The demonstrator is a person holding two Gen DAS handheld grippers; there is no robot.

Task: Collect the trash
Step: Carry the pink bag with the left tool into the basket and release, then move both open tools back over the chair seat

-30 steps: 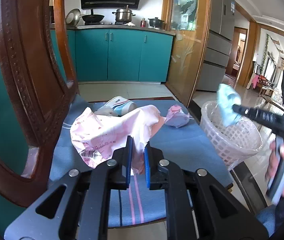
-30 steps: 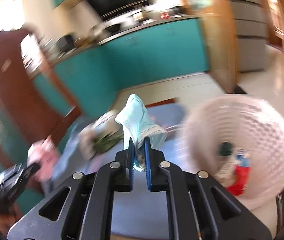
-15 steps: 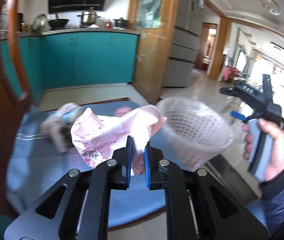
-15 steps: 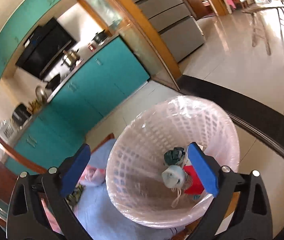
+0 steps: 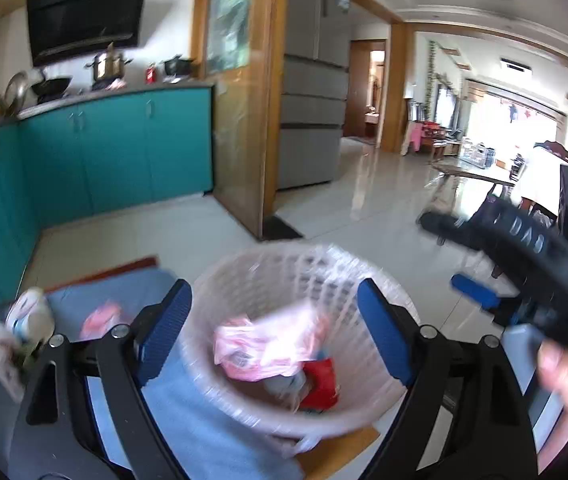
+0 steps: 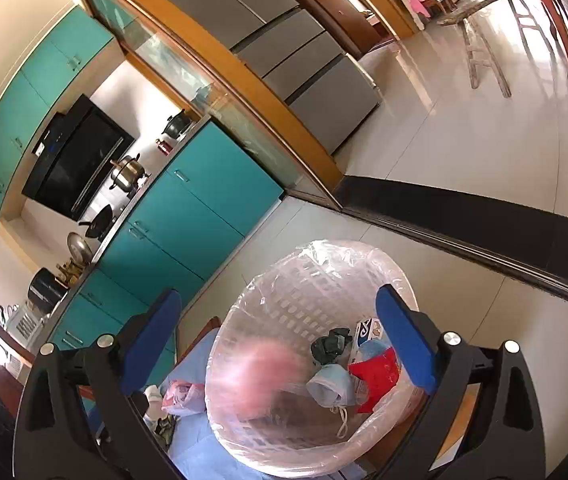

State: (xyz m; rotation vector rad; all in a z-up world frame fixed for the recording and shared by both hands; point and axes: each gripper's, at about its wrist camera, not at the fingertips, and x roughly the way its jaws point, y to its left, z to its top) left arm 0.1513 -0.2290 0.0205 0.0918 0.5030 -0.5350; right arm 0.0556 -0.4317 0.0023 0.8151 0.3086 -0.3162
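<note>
A white lattice waste basket (image 5: 315, 276) lined with clear plastic stands on the blue-cushioned chair seat (image 5: 212, 436). My left gripper (image 5: 274, 336) is open above it, and the pink printed wrapper (image 5: 268, 344) is dropping into the basket, blurred. My right gripper (image 6: 280, 344) is open and empty over the same basket (image 6: 303, 276); it shows in the left wrist view (image 5: 479, 292). Inside lie a light blue face mask (image 6: 329, 388), a red packet (image 6: 375, 376) and dark scrap (image 6: 329, 346). The falling wrapper (image 6: 264, 376) shows as a pink blur.
On the seat left of the basket lie a small pink wrapper (image 5: 100, 318) and a crumpled cup with scraps (image 5: 24, 332). Teal kitchen cabinets (image 5: 116, 152) stand behind. A dark table edge (image 6: 483, 232) runs right of the basket.
My left gripper moved right over the basket and opened, letting go of the pink wrapper, which falls in. My right gripper let go of the blue mask earlier and stays open above the basket.
</note>
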